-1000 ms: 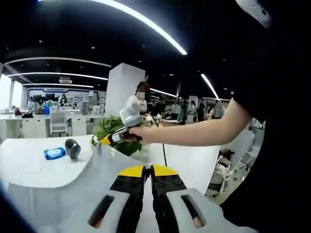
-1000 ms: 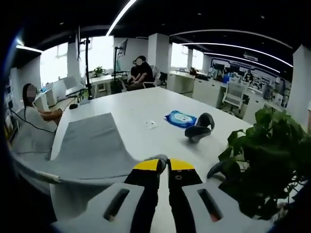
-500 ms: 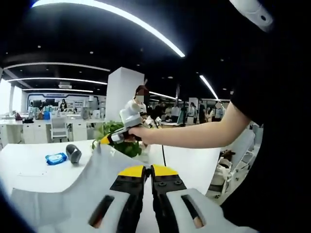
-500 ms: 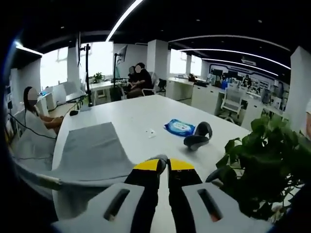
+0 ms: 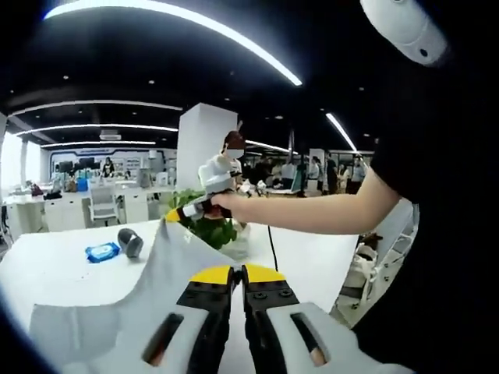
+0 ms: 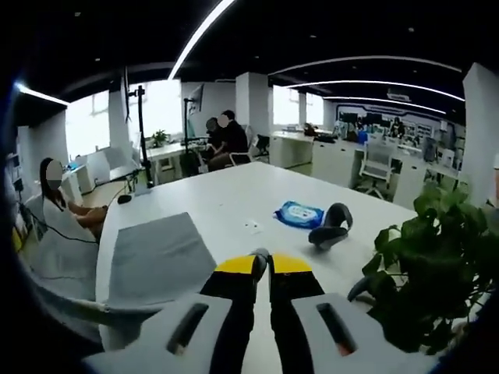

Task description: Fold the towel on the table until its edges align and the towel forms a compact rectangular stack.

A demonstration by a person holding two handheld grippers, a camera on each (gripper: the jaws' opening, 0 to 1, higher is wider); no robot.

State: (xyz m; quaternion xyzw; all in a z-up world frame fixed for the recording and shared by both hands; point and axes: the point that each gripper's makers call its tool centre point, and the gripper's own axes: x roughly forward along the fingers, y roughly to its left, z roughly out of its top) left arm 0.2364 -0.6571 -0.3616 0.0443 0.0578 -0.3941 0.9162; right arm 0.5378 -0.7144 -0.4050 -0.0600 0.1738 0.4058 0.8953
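Between both closed grippers, the towel (image 5: pixel 156 265) hangs, seemingly pinched.

White desk (image 6: pixel 226 187) carries a flat blue wipes packet (image 6: pixel 299 213), with a small dark grey rounded device (image 6: pixel 330 226) just beside it. A leafy green potted plant (image 6: pixel 437 265) stands near the desk's edge. Seated people occupy the office background.
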